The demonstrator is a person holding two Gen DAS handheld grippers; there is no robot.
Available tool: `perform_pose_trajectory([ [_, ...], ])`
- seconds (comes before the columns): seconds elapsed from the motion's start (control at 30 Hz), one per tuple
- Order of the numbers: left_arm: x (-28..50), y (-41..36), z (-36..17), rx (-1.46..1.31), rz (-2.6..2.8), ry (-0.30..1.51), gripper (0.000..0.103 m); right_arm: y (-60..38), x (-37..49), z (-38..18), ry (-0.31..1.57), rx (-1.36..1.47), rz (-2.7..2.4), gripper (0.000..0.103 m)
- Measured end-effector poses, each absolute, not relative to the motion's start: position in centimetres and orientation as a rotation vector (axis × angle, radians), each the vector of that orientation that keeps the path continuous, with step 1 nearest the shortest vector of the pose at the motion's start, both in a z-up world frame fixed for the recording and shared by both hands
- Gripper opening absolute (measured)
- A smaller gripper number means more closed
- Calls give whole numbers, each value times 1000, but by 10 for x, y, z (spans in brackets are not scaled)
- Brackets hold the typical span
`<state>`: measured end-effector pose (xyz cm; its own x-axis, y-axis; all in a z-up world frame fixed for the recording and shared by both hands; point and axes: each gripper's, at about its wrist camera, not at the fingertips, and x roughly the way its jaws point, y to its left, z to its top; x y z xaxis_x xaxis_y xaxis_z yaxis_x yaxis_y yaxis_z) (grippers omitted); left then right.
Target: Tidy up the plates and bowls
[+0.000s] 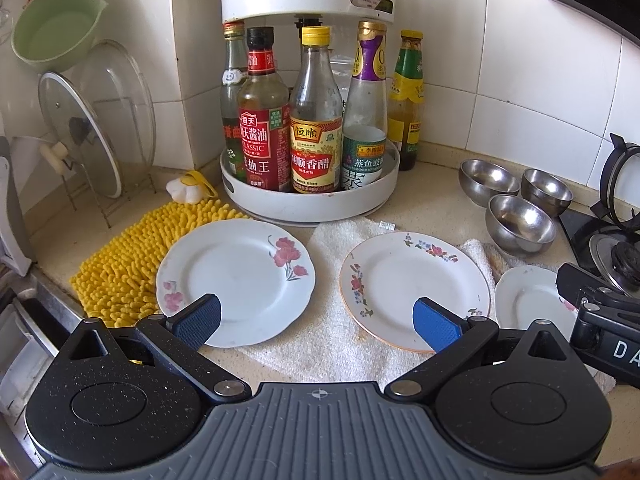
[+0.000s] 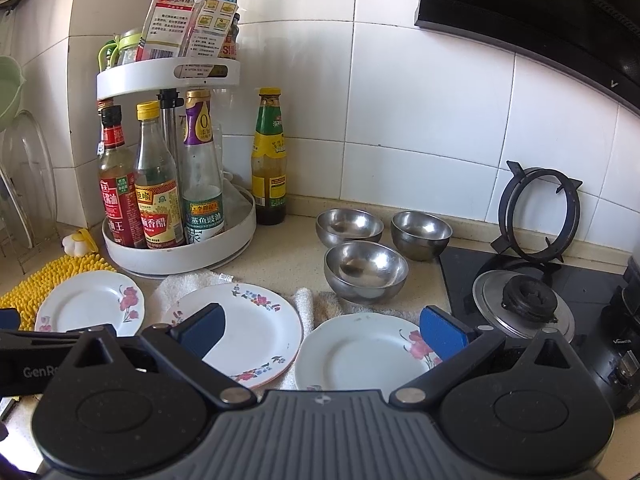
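Three white floral plates lie flat on the counter: a left plate [image 1: 236,280] [image 2: 90,304], a gold-rimmed middle plate [image 1: 412,288] [image 2: 244,328] on a white towel, and a small right plate [image 1: 528,300] [image 2: 360,352]. Three steel bowls [image 1: 518,222] [image 2: 366,270] stand upright behind them, apart from one another. My left gripper [image 1: 316,322] is open above the gap between the left and middle plates, holding nothing. My right gripper [image 2: 322,334] is open over the small right plate and the edge of the middle one, empty too.
A white two-tier turntable [image 1: 308,204] [image 2: 180,256] full of sauce bottles stands behind the plates. A yellow chenille mat [image 1: 124,264] lies at left, a lid rack [image 1: 96,128] beyond it. The gas hob [image 2: 528,300] with a loose pan support [image 2: 540,212] is at right.
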<state>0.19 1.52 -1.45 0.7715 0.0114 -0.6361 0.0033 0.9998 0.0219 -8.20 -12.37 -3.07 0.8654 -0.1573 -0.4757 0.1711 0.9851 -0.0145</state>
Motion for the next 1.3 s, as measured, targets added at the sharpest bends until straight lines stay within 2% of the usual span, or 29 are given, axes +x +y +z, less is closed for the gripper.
perform_pose_trajectory([
  [0.9,-3,8,-18,42,-28,697,103,-125,-90,-33,506,43,-195,103],
  [1.3,9,-27,-42,98,-106,771,103,-175,-89,-64,612,69,-271,103],
])
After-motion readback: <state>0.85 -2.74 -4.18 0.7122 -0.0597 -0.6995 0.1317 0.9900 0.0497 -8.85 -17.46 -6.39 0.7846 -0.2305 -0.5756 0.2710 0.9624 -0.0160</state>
